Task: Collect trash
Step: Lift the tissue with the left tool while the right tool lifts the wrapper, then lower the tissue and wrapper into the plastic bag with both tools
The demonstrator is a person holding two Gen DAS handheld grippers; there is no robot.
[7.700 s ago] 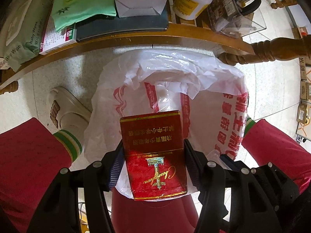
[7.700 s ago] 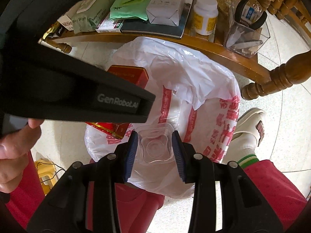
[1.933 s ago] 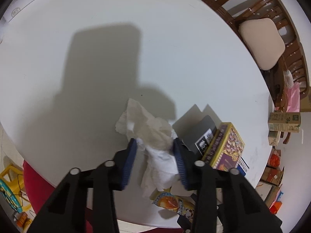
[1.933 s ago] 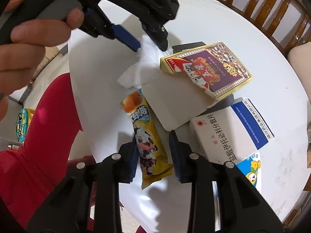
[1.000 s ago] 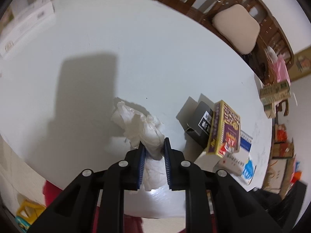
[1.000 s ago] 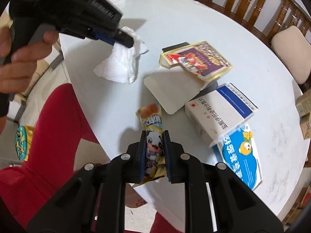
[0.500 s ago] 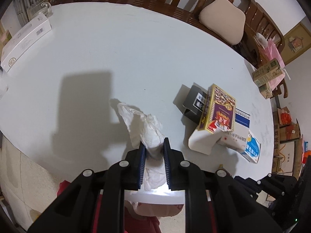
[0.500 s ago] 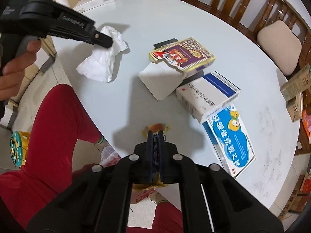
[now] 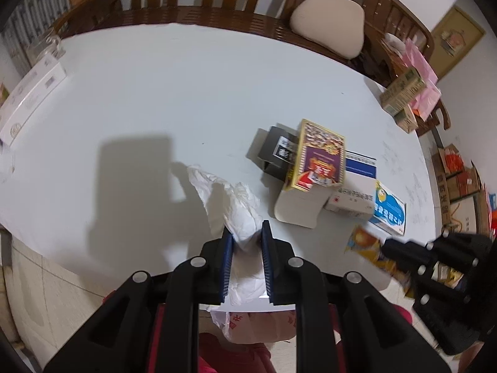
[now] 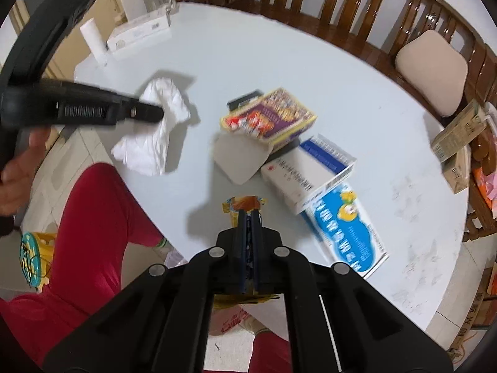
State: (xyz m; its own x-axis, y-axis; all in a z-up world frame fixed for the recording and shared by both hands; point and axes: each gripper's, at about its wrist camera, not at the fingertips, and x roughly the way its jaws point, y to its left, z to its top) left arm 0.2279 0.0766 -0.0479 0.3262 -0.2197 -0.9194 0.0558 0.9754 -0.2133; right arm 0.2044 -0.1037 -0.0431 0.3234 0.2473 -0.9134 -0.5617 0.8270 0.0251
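Round white table [image 9: 192, 93], ringed on its far side by dark wooden chairs [image 10: 366, 15], one bearing a beige cushion [image 9: 329, 28]; tiled floor below the near edge.

Left gripper [image 9: 247, 233]: blue-padded jaws pinched on a crumpled white tissue [image 9: 236, 208], which hangs over the table's near edge. In the right wrist view the same wad [image 10: 155, 133] trails down from the black tool, with a hand [image 10: 15, 168] on its handle.

Right gripper [image 10: 247, 214]: jaws pressed almost together on a yellow snack wrapper [image 10: 245, 203], held at the near edge; seen also from the left wrist view [image 9: 365, 244].

On the table, towards the right edge, a cluster touching and overlapping: purple and gold box [image 10: 270, 116] with open flap, lying across a black box [image 9: 276, 152]; white and blue carton [image 10: 310, 168] beside it; blue leaflet-like pack [image 10: 344, 230] nearest the edge.

Far left edge: long white box [image 10: 139, 32] and a white roll [image 10: 94, 43].

Below the near edge: white bag with red print [image 9: 257, 326] between red-trousered legs [image 10: 84, 223].
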